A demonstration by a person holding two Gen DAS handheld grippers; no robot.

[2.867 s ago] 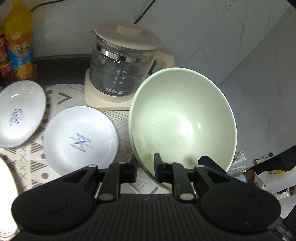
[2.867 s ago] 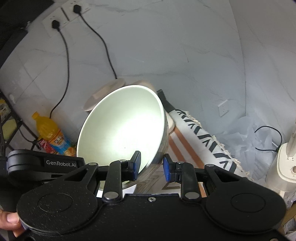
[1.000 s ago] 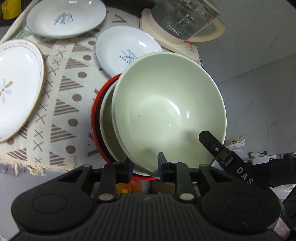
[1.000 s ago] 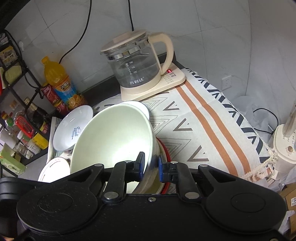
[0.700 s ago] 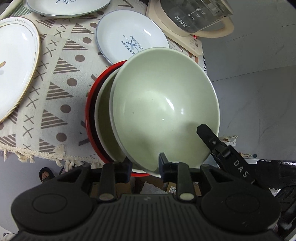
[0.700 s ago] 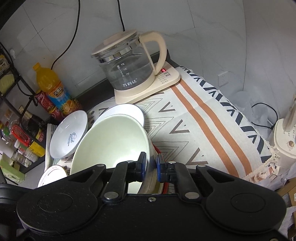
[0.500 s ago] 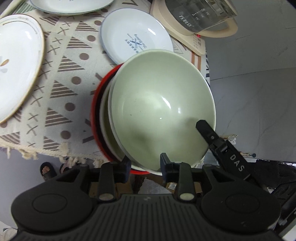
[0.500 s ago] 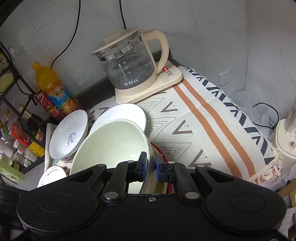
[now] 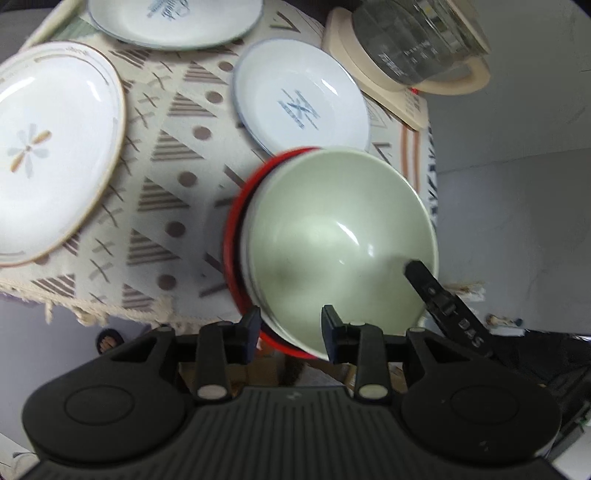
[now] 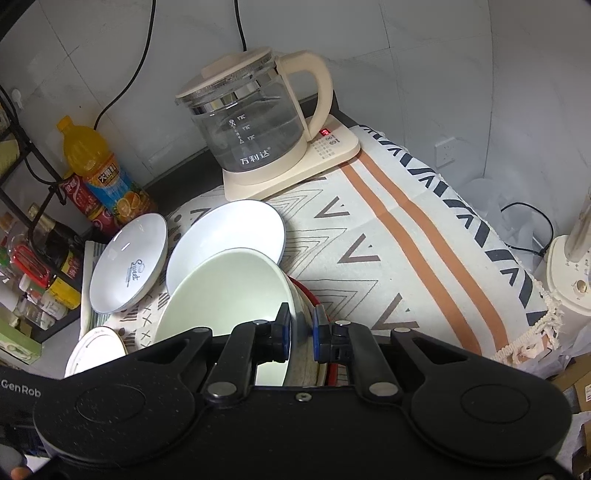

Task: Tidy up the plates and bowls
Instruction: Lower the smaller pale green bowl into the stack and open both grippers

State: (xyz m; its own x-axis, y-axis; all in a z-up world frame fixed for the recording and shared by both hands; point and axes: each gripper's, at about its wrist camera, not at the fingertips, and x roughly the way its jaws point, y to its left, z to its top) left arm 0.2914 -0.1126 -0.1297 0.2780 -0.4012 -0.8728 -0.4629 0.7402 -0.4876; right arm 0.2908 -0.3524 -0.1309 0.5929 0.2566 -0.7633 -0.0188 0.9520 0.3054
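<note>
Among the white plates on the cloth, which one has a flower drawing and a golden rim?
The large plate at the far left in the left wrist view. The other two plates carry blue lettering and bluish rims.

— What sits at the near edge of the table?

— A pale green bowl (image 9: 340,236), glossy and empty, nested tilted in a stack: beneath it shows the rim of a second light bowl (image 9: 248,266), and under that a red bowl (image 9: 232,254). The stack overhangs the patterned cloth's fringe.

— And the plates?

— A white plate with a blue crossed logo (image 9: 301,99) lies flat just beyond the stack, almost touching it. A white plate with blue script (image 10: 129,264) lies further back, its rim next to the logo plate. A large gold-rimmed plate with a flower motif (image 9: 51,155) lies apart, to the left in the left wrist view.
</note>
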